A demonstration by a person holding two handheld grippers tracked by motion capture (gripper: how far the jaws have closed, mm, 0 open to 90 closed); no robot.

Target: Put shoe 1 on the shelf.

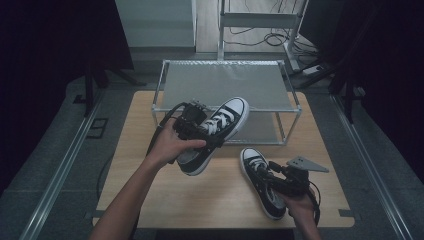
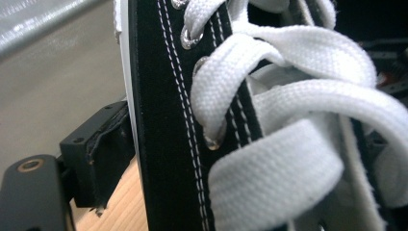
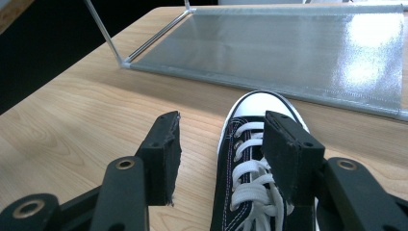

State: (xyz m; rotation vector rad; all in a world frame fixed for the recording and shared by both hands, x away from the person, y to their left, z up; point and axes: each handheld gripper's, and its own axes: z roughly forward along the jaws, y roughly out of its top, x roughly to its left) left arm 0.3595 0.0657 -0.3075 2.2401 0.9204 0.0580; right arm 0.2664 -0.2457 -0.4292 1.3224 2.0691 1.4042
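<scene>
**1 sneaker in the air, 1 on the table**

My left gripper (image 1: 192,125) is clenched on the side wall of the raised sneaker (image 1: 215,134), which I hold clear of the wooden table (image 1: 150,150), tilted, its white toe cap pointing up toward the rack. In the left gripper view 1 black pad (image 2: 98,149) presses flat against the sneaker's black canvas (image 2: 163,120), just beside the stitched eyelet row, and the white laces (image 2: 288,110) crowd the right half of the picture. The other jaw is hidden behind the shoe.

The second sneaker (image 1: 262,181) lies on the table near its right front corner, sole down, toe pointing away from me. My right gripper (image 1: 274,176) sits over its laced part. In the right gripper view the jaws stand apart: the left one is clear of the shoe with bare wood beneath it, the right one lies over the laces (image 3: 250,185). I cannot tell whether it touches them.

The metal rack (image 1: 227,82) stands at the far side of the table, its 2 grey shelves bare.
</scene>
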